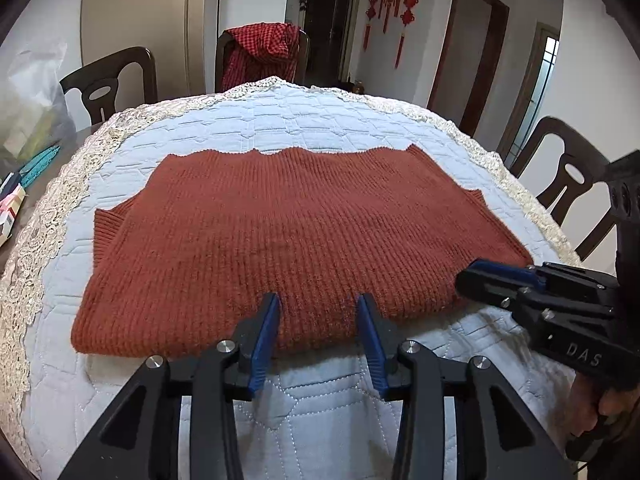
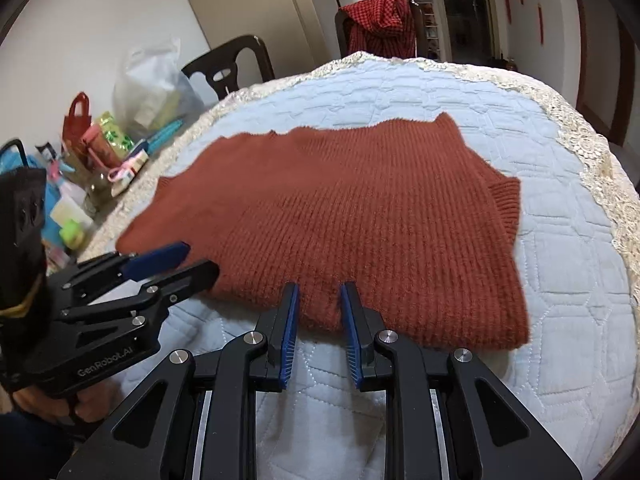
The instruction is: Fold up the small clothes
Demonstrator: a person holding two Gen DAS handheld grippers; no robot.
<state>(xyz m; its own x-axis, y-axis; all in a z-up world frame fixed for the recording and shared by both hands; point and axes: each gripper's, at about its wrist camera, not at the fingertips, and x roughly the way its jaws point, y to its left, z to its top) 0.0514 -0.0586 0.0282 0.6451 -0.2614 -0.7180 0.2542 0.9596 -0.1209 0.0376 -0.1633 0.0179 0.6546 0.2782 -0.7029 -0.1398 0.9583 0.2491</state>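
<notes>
A rust-red knit sweater (image 1: 288, 232) lies flat on the light blue quilted table cover (image 1: 280, 120), with both sleeves folded in. My left gripper (image 1: 318, 304) is open, its blue pads over the sweater's near hem. It also shows at the left in the right wrist view (image 2: 192, 260). My right gripper (image 2: 318, 292) is open at the near hem further right, and it shows at the hem's right corner in the left wrist view (image 1: 466, 280). The sweater also fills the middle of the right wrist view (image 2: 360, 216).
The cover has a lace edge (image 1: 36, 240). Dark wooden chairs (image 1: 108, 80) stand around the table, one draped with a red checked cloth (image 1: 260, 52). Bags, bottles and small clutter (image 2: 92, 148) crowd the table's left side.
</notes>
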